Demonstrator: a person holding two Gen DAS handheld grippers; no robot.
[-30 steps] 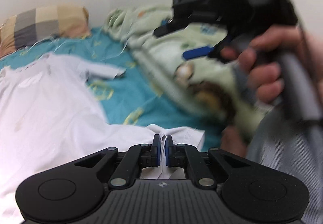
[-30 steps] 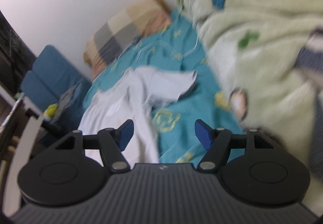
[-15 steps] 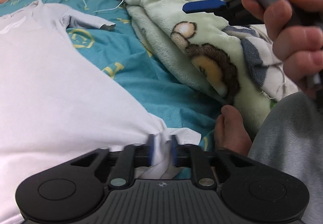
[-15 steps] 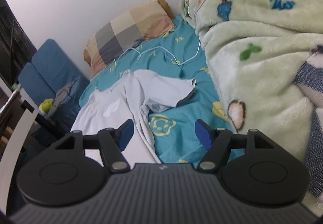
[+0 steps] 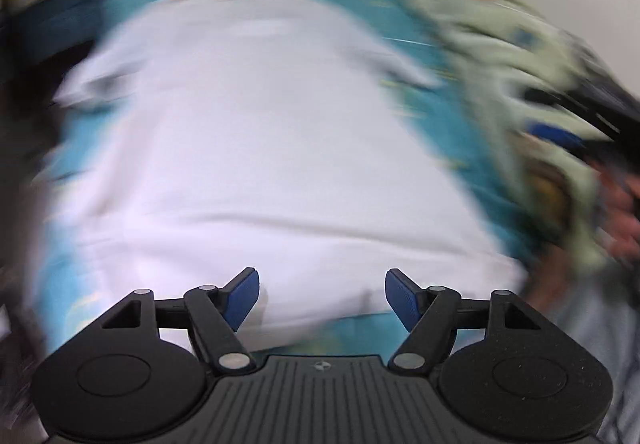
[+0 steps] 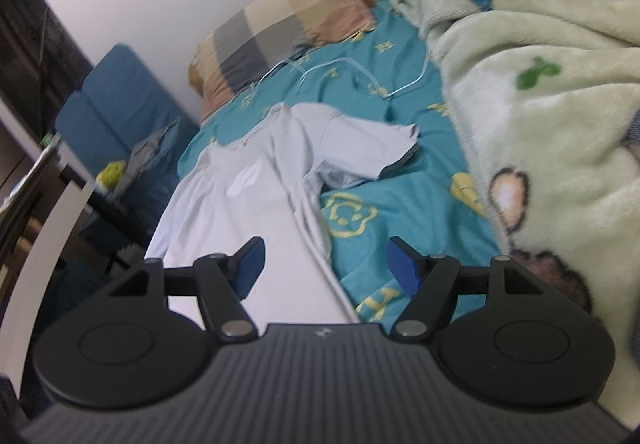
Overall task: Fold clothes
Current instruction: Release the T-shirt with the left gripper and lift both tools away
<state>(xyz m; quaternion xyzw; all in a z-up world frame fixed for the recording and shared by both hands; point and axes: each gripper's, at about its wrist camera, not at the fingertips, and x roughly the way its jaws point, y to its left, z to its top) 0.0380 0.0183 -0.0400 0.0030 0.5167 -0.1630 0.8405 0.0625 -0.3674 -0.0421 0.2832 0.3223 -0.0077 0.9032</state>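
Note:
A white T-shirt (image 6: 248, 200) lies spread along the teal bedsheet (image 6: 400, 204), one short sleeve out to the right. In the blurred left wrist view the same T-shirt (image 5: 260, 148) fills the middle. My left gripper (image 5: 322, 298) hangs above the shirt's near hem; its jaws are opening and nothing is between the blue pads. My right gripper (image 6: 326, 264) stands open over the shirt's right edge, holding nothing. The right gripper also shows as a dark blur at the right edge of the left wrist view.
A pale green fleece blanket (image 6: 540, 84) is heaped along the right of the bed. A checked pillow (image 6: 288, 32) lies at the head, with a white cable (image 6: 360, 72) on the sheet. A blue chair (image 6: 120, 112) stands left of the bed.
My left gripper has let go of the shirt's hem corner and spread its jaws wide, swinging left over the shirt. The right gripper has stayed open and hardly moved.

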